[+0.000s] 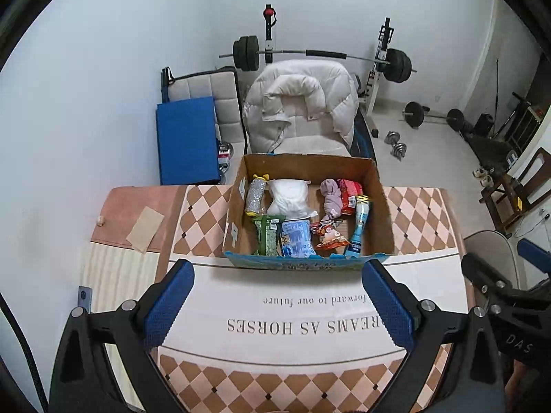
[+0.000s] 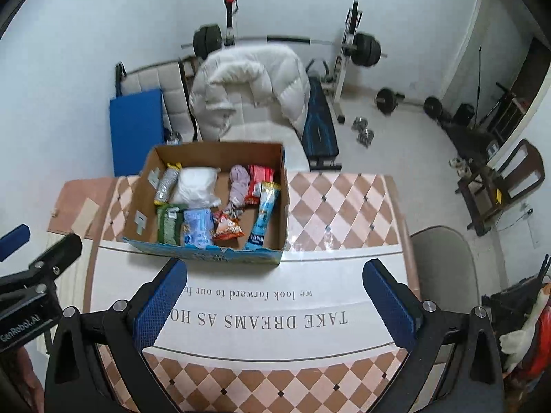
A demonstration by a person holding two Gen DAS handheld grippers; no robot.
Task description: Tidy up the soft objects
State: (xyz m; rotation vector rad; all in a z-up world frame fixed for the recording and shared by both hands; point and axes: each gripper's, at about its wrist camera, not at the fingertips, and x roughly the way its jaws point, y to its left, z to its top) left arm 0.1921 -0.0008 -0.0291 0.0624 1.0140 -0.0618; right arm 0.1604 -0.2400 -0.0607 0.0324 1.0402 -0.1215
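With both the left gripper (image 1: pixel 277 304) and right gripper (image 2: pixel 273 304) held agape and empty above the table (image 2: pixel 344 206), the box (image 1: pixel 380 203) of soft items should be approached squarely.

Open tablecloth (image 2: pixel 261 313) ahead of both grippers, unobstructed up to cardboard box (image 1: pixel 382 220). Box top open; floor crowded with packets (image 1: pixel 296 239). Bare checkered strip right of box; chair (image 1: pixel 303 110) close behind.

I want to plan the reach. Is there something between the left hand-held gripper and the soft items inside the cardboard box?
Only the box's low front wall. The tablecloth between the open left hand-held gripper and the cardboard box is bare, and the box is open on top.
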